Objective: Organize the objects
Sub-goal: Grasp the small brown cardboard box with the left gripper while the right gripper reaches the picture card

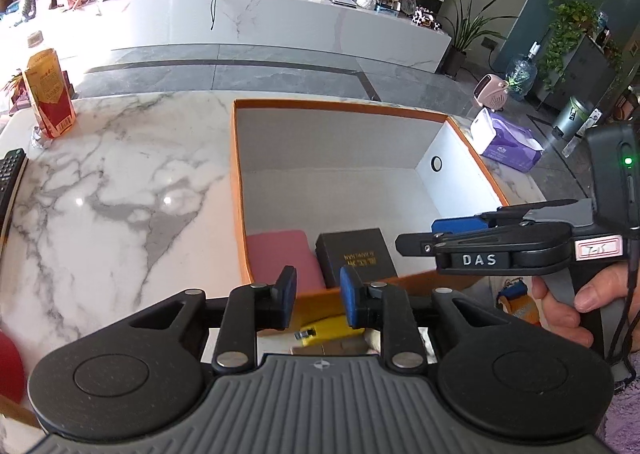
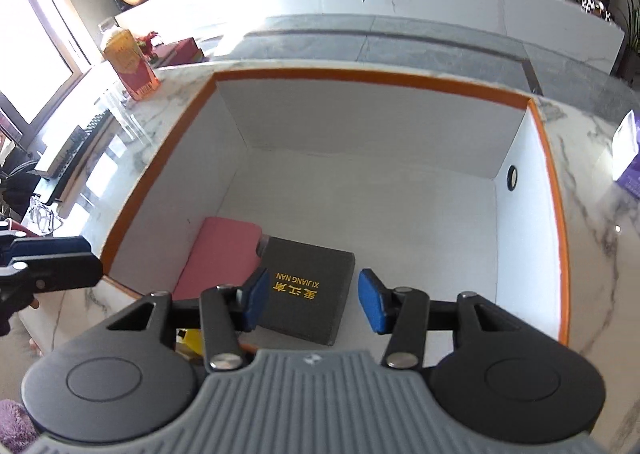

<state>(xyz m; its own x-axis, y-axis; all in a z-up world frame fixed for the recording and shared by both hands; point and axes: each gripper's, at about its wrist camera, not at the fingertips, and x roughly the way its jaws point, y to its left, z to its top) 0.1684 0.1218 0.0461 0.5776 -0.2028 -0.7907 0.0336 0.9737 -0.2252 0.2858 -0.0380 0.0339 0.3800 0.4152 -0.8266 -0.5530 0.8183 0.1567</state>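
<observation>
Left wrist only: yellow item [image 1: 320, 330] below tool [image 1: 318, 296].

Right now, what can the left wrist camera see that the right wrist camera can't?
Only the left wrist view shows the yellow item beneath the left gripper, the green bin, the pink heater, and the hand holding the right gripper.

Only the right wrist view shows the glasses and the window.

Both show the orange-rimmed box, the pink case and black box inside it, the red carton, and the purple tissue pack. Both grippers are open and empty.
</observation>
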